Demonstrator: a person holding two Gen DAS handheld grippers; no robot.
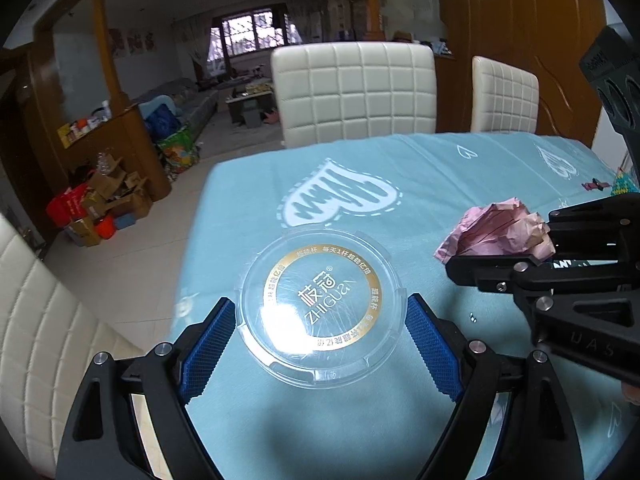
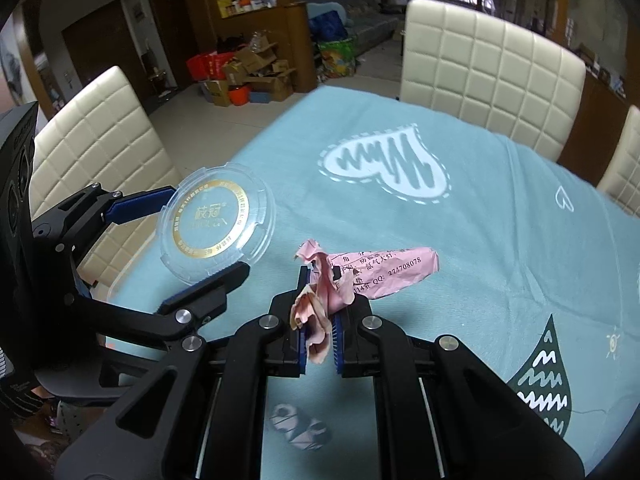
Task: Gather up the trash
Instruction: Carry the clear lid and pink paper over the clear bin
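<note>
My left gripper (image 1: 320, 312) is shut on a clear round plastic lid (image 1: 320, 308) with a gold ring and white lettering, held by its edges above the table's near left part. The lid also shows in the right wrist view (image 2: 216, 222), with the left gripper (image 2: 208, 232) around it. My right gripper (image 2: 320, 280) is shut on a crumpled pink paper (image 2: 360, 276) with printed text, lifted above the cloth. The pink paper (image 1: 500, 232) and right gripper (image 1: 520, 248) show at the right of the left wrist view.
The table wears a light blue cloth (image 1: 400, 168) with white heart prints. White padded chairs (image 1: 356, 92) stand at the far side and one at the left (image 2: 100, 140). Cardboard boxes (image 1: 108, 200) lie on the floor by a wooden partition.
</note>
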